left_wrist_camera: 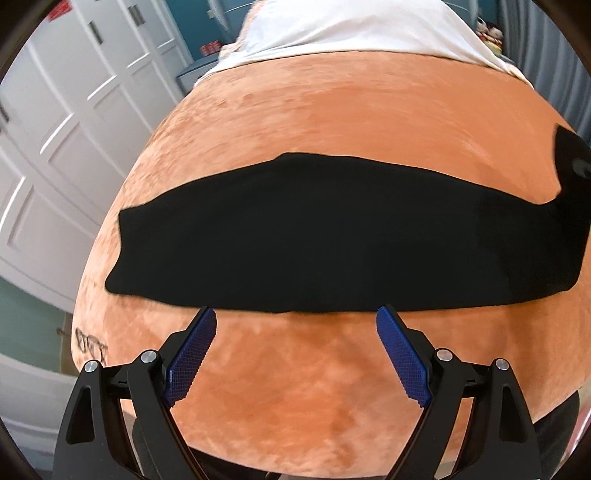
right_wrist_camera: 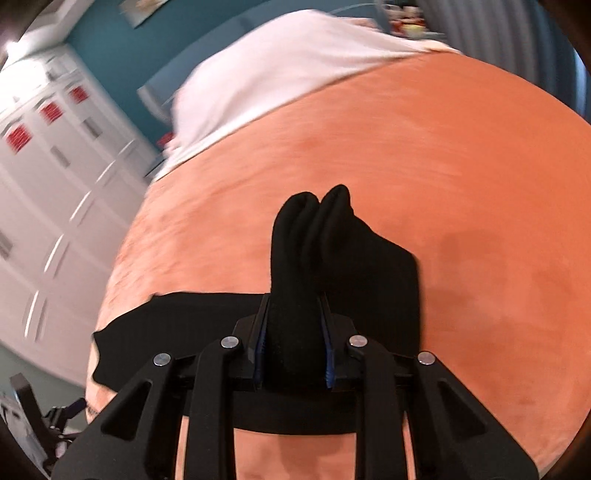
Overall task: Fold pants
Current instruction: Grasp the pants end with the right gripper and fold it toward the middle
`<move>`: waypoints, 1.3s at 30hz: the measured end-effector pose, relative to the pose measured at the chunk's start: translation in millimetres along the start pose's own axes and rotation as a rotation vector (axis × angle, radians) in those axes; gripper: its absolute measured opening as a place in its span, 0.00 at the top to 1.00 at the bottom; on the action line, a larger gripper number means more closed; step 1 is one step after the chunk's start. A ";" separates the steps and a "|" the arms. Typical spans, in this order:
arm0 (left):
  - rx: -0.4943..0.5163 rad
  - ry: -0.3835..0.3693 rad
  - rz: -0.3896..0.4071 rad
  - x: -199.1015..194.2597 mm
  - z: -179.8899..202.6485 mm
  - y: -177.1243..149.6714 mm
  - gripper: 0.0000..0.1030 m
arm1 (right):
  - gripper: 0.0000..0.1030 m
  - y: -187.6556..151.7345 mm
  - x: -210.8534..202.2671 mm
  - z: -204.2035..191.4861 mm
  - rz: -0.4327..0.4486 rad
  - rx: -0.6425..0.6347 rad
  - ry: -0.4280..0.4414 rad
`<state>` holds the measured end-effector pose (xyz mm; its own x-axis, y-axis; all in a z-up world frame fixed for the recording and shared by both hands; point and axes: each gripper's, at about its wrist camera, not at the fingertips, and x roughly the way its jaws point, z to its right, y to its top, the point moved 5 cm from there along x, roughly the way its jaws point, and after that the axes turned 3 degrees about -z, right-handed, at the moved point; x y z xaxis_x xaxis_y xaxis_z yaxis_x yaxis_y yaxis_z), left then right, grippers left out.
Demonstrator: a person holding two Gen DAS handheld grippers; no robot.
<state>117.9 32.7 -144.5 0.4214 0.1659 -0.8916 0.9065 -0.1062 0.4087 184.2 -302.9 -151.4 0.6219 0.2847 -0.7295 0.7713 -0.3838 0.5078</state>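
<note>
While an orange plush blanket (left_wrist_camera: 332, 122) covers nearly the whole bed, a white sheet (left_wrist_camera: 351, 29) shows only at its far end, below a teal wall. White cupboard doors (left_wrist_camera: 55, 122) with narrow handles run down the left side of both views (those in the right wrist view are smeared by blur and carry red labels).

Across the blanket lie the black pants (left_wrist_camera: 295, 243), spread in a long flat band from left to right in the left wrist view, with the right end lifted off the surface. In the right wrist view that lifted end stands up in a bunched double fold (right_wrist_camera: 314, 229), and the rest of the fabric trails down to the left, flat on the blanket.

Nearer the camera, the left gripper (left_wrist_camera: 295, 321) hangs just short of the near edge of the pants, its blue pads (left_wrist_camera: 192, 354) spread wide with only blanket between them. The right gripper (right_wrist_camera: 293, 314) is clamped on the raised end of the pants, fabric filling the narrow gap between its pads.
</note>
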 end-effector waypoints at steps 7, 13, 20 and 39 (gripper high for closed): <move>-0.108 -0.017 -0.018 8.7 -58.1 -17.2 0.16 | 0.79 -0.6 40.1 -125.8 -0.071 -0.164 0.056; -0.180 -0.017 -0.048 26.9 -105.0 -37.1 0.16 | 0.79 -24.9 89.8 -214.0 -0.153 -0.264 0.072; -0.267 -0.004 -0.097 52.3 -159.1 -61.5 0.16 | 0.79 -77.7 164.6 -279.6 -0.283 -0.359 0.046; -0.481 0.001 -0.113 92.8 -264.3 -52.4 0.16 | 0.56 -121.9 154.9 -279.7 -0.249 -0.362 0.091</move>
<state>116.6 312.8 -197.0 0.3200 0.1513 -0.9353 0.8561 0.3766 0.3538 224.4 33.7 -198.1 0.4080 0.4121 -0.8147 0.8867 0.0339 0.4612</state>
